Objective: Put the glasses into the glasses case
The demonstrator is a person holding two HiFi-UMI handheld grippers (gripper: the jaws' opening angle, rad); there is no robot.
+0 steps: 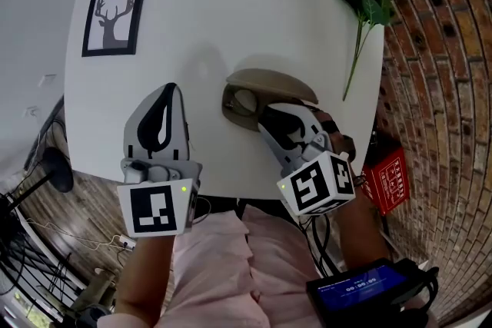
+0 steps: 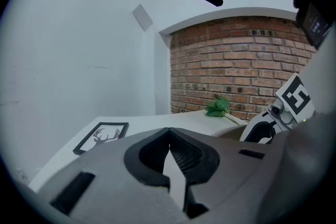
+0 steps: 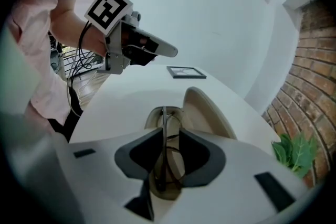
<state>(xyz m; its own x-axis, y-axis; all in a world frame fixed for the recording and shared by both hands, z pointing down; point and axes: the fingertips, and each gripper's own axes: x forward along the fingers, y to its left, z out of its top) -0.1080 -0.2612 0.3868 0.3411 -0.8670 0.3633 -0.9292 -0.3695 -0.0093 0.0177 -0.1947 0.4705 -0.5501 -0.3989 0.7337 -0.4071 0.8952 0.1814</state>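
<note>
Just past the fingers of the right gripper [image 1: 264, 117], in the head view, an open tan glasses case [image 1: 269, 79] lies on the white worktop [image 1: 231, 4], its lid raised on the far side. The fingertips reach down into its tray, where one lens of the glasses [image 1: 246, 99] shows right in front of them. The left gripper [image 1: 172, 88] is held over the worktop to the left of those fingers, well apart from the case. Far beyond its fingertips lies a framed deer picture [image 1: 115, 11]. Far beyond the right fingers, to the right, lies a leafy sprig [image 1: 367, 0].

Ahead in the left gripper view, the left gripper [image 2: 168, 131] has its fingers pressed together at the tips, with nothing between them. The framed deer picture [image 2: 102, 136] lies beyond them to the left, and the leafy sprig [image 2: 220, 107] to the right, before a brick wall [image 2: 236, 65]. The right gripper [image 2: 262, 131] shows at the right.

Down the right gripper view, the right gripper [image 3: 169, 134] has its fingers spread. The dark-framed glasses [image 3: 164, 118] stand on edge between them, inside the tray of the glasses case [image 3: 205, 113] (a gap shows beside the right pad). The lid rises to the right of the fingers. The left gripper [image 3: 173, 51] is held up beyond them, to the left.
</note>
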